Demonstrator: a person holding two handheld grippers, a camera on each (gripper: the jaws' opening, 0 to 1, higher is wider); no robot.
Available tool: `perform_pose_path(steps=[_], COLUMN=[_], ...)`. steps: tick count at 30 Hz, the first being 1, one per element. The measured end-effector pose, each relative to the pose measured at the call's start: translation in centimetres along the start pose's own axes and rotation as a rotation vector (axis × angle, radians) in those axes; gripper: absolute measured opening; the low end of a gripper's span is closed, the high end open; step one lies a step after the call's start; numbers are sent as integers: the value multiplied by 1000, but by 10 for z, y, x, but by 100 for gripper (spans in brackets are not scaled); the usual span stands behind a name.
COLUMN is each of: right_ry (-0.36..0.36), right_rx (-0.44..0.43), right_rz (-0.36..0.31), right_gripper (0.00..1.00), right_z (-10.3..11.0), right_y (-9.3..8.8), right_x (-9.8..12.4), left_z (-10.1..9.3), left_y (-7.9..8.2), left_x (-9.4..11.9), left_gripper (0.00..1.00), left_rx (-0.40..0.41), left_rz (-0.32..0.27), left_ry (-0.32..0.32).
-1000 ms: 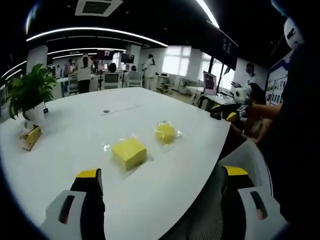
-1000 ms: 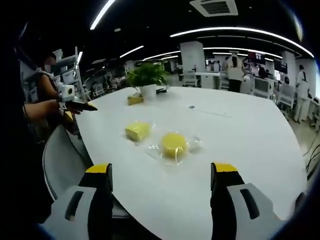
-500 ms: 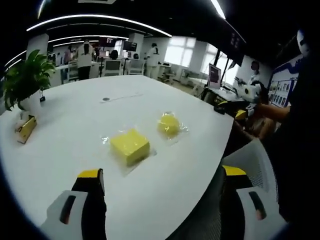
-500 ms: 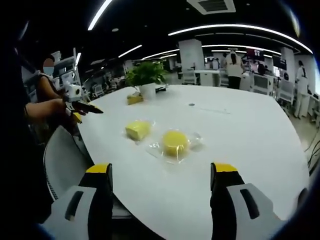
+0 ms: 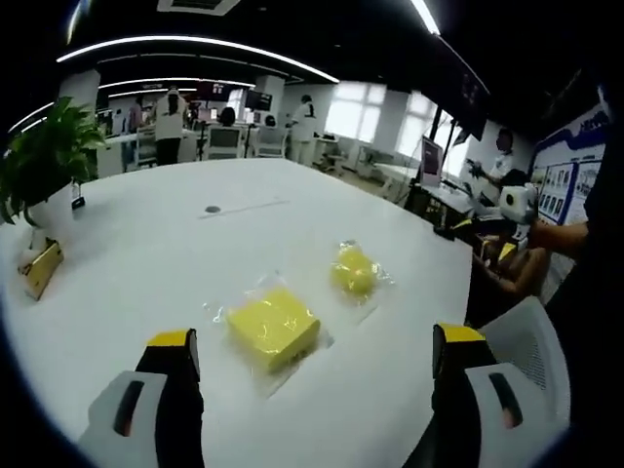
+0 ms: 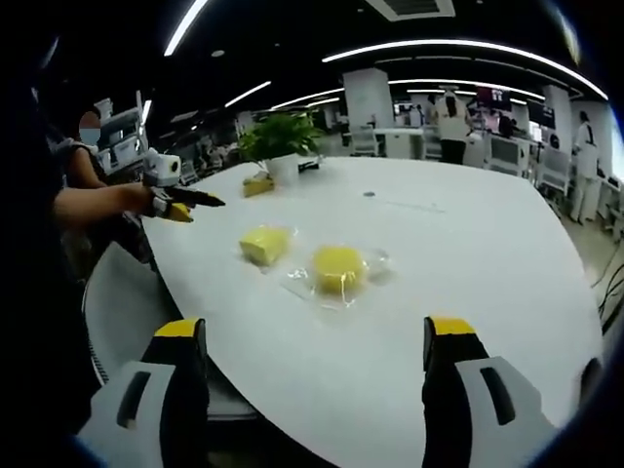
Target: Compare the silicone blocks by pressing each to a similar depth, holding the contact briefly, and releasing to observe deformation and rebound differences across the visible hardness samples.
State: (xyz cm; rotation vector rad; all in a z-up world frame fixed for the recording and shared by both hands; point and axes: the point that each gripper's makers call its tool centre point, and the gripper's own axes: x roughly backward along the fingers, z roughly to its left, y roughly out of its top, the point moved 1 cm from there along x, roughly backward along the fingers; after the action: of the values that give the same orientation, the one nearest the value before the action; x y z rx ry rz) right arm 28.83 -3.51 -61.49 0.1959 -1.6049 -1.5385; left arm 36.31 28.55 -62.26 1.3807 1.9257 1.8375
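Our left claw (image 5: 307,366) and right claw (image 6: 314,356) are wide open, ready to press. The square block (image 5: 273,328) sits at twelve o'clock, the round block (image 5: 354,270) at one.

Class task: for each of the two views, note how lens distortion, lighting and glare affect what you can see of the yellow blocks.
Left gripper view: fisheye bends the white table edge; the square block is fairly sharp, its plastic wrap glinting. Right gripper view: ceiling strip lights curve into arcs; the round block looks soft, its wrap faintly shiny; the background is dim and blurred.
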Motion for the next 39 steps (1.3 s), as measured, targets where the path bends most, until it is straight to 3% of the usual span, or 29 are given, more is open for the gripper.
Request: perform_pose_path(steps=[6, 12, 15, 21, 26, 29, 32, 39], right_ry=[-23, -62, -60, -73, -74, -72, -70, -82], right_rx=[-9, -4, -7, -7, -7, -6, -4, -2], right_rz=[12, 7, 1, 0, 2, 6, 5, -10], right_gripper=[82, 81, 80, 78, 74, 72, 69, 65], right_z=[-4, -11, -11, -15, -13, -12, -11, -14], right_y=[-3, -1, 2, 4, 4, 2, 2, 7], right_x=[2, 6, 8, 11, 14, 15, 16, 22], left_z=[20, 35, 34, 53, 73, 81, 84, 90], left_y=[4, 8, 4, 8, -2, -6, -6, -21], left_x=[-25, -41, -51, -66, -75, -80, -88, -95], left_gripper=[99, 99, 99, 98, 93, 89, 78, 51], left_rx=[79, 54, 160, 336, 368, 451, 556, 644], left_rz=[8, 2, 34, -2, 29, 33, -10, -12], left_ry=[-11, -7, -61, -36, 25, 46, 40, 59])
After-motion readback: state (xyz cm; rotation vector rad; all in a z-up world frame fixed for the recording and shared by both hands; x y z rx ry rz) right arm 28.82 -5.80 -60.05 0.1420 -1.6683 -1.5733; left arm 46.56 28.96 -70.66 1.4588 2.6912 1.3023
